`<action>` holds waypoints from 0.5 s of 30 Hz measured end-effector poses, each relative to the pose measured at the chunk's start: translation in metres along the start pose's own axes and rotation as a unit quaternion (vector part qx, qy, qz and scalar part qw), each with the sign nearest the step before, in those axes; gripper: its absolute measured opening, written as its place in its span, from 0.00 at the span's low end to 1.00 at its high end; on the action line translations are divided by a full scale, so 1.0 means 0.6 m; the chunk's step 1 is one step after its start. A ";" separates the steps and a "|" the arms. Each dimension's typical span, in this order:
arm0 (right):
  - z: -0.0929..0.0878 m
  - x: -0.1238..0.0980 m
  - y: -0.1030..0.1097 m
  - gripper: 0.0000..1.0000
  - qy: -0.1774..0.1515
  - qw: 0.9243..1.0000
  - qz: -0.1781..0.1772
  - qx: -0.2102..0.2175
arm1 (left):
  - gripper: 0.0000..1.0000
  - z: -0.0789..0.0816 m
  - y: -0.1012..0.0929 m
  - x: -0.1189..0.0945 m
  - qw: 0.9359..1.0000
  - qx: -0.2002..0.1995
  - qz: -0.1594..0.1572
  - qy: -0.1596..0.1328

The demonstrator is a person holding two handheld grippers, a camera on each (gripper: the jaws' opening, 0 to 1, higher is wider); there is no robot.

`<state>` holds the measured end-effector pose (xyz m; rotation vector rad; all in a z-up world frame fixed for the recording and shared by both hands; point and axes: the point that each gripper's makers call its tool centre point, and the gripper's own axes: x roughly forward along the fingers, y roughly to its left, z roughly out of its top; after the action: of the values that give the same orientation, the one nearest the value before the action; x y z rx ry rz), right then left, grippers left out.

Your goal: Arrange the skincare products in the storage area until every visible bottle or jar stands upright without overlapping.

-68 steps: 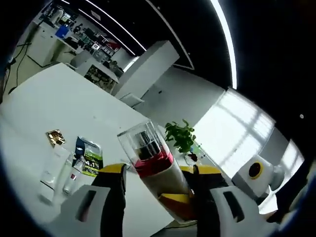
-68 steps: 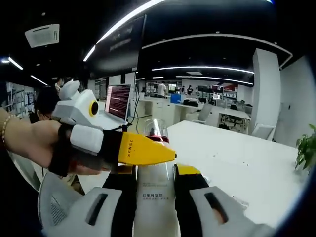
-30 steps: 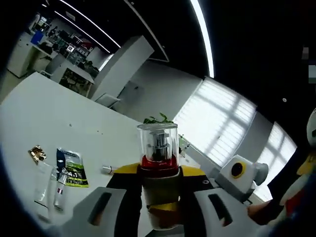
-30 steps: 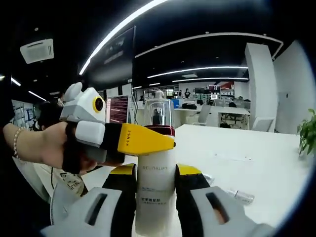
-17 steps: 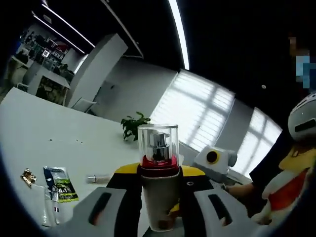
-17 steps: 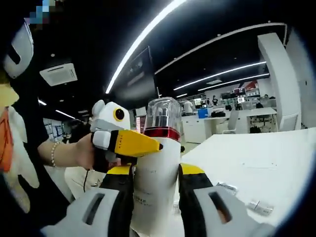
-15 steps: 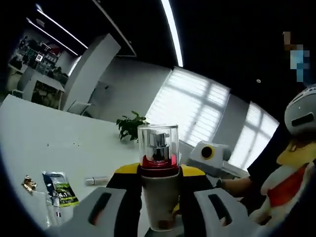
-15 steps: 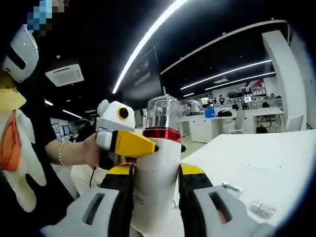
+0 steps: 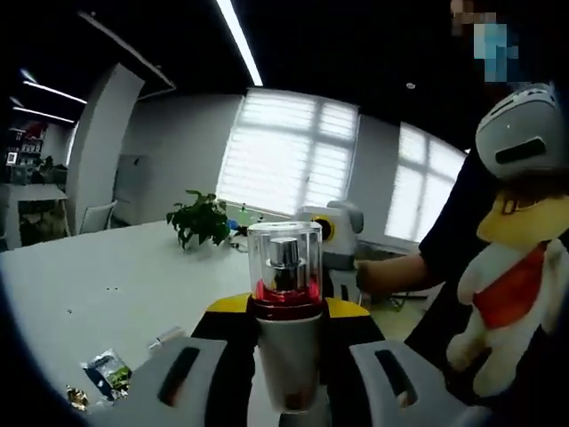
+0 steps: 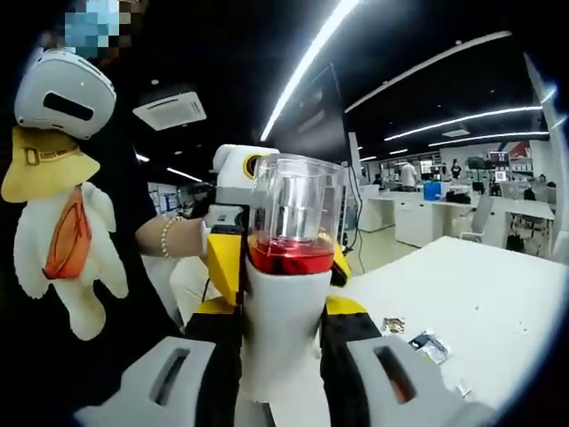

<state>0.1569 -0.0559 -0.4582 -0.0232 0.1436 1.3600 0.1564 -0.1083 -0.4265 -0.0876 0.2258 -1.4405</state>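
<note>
Left gripper view: we have swung round since a moment ago; both claws, left claw (image 9: 286,356) and right claw (image 10: 283,356), stay clamped on the pump bottle (image 9: 286,302), upright above the bench (image 9: 107,285), unplaced.

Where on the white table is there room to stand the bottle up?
The bottle is held by both grippers. The table lies bare between the plant and the sachets. In the right gripper view, the far stretch beyond the packets looks bare too. It is crowded near those packets.
</note>
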 end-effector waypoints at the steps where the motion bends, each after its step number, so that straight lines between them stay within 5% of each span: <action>1: -0.003 -0.001 -0.002 0.32 0.003 1.000 -0.002 -0.001 | 0.22 -0.004 0.002 0.002 1.000 0.002 -0.001 0.007; 15: -0.081 -0.009 -0.048 0.32 0.063 0.995 -0.064 -0.032 | 0.23 -0.067 0.046 0.032 0.996 -0.001 -0.004 0.085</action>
<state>0.1793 -0.0717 -0.5079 -0.1692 0.2011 1.2344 0.1774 -0.1203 -0.4730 0.0341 0.3669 -1.4564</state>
